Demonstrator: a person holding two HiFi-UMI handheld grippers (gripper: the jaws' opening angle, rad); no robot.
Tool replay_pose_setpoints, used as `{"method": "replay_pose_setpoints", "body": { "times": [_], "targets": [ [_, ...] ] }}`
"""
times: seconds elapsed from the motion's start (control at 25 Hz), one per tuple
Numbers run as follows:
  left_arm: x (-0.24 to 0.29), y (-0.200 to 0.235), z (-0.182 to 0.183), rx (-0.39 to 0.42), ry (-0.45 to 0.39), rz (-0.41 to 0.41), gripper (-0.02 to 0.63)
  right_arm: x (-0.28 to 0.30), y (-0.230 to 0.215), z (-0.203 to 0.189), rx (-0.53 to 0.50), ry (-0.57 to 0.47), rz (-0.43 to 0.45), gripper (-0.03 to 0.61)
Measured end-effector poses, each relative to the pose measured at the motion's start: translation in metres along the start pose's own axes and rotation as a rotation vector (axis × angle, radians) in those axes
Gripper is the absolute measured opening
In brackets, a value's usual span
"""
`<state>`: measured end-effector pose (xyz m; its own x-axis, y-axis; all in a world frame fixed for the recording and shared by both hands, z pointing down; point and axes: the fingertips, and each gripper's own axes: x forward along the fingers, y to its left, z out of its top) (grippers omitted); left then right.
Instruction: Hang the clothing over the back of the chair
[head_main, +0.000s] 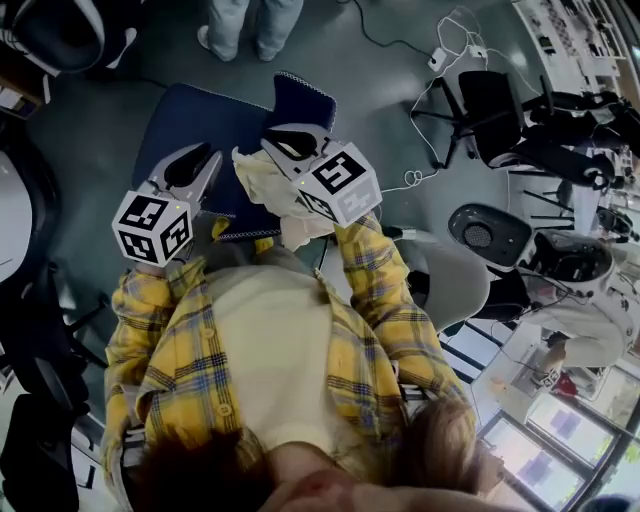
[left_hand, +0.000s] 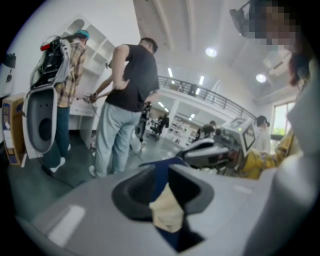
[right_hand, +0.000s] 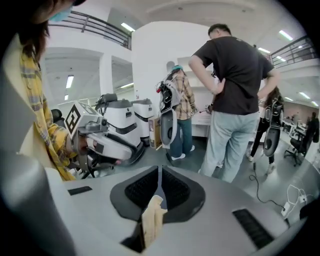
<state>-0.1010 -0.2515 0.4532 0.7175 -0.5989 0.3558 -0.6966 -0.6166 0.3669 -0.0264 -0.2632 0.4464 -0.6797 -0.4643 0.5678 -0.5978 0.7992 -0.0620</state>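
Because each gripper seemed to pinch only a thin fold of the clothing (head_main: 262, 186), we judged slipping the main risk: a quick lift or a tug between the two hands could pull the cream fabric out of one grip and drop it onto the seat of the blue chair (head_main: 190, 120). Bunched as it was, the garment could also land unevenly on the chair back (head_main: 300, 100) and slide off on its heavier side.

The left gripper (head_main: 212, 156) had its jaws drawn narrow around a tuft of the cream cloth, with the blue of the chair showing through the slit beyond it. The right gripper (head_main: 274, 146) had its jaws almost together, and a strip of the same cloth was clamped between the pads.

Seen from the head view, the clothing hung crumpled between the two grippers, above the near edge of the seat. The chair back stood just beyond the right gripper's tips, and the cloth was not yet over it.
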Motion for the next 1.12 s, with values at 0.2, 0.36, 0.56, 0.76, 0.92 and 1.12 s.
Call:
{"method": "replay_pose_setpoints", "body": {
  "times": [0.2, 0.36, 0.56, 0.76, 0.92, 1.12],
  "targets": [
    [0.017, -0.023, 0.007, 0.023, 0.006, -0.052, 0.081, -0.045, -0.019, -0.001, 0.049, -0.073, -0.115, 0.029],
    [0.028, -0.041, 0.009, 0.042, 0.013, -0.087, 0.08, -0.075, -0.029, -0.013, 0.09, -0.1, -0.187, 0.028],
    [0.038, -0.064, 0.01, 0.057, 0.014, -0.115, 0.08, -0.105, -0.035, -0.031, 0.129, -0.125, -0.248, 0.026],
    [0.042, -0.074, 0.01, 0.065, 0.018, -0.132, 0.078, -0.126, -0.04, -0.043, 0.171, -0.148, -0.306, 0.026],
    [0.04, -0.079, 0.008, 0.067, 0.021, -0.133, 0.075, -0.144, -0.044, -0.056, 0.218, -0.171, -0.363, 0.023],
    [0.039, -0.077, 0.003, 0.06, 0.032, -0.126, 0.063, -0.161, -0.049, -0.071, 0.277, -0.188, -0.435, 0.015]
  ]
}}
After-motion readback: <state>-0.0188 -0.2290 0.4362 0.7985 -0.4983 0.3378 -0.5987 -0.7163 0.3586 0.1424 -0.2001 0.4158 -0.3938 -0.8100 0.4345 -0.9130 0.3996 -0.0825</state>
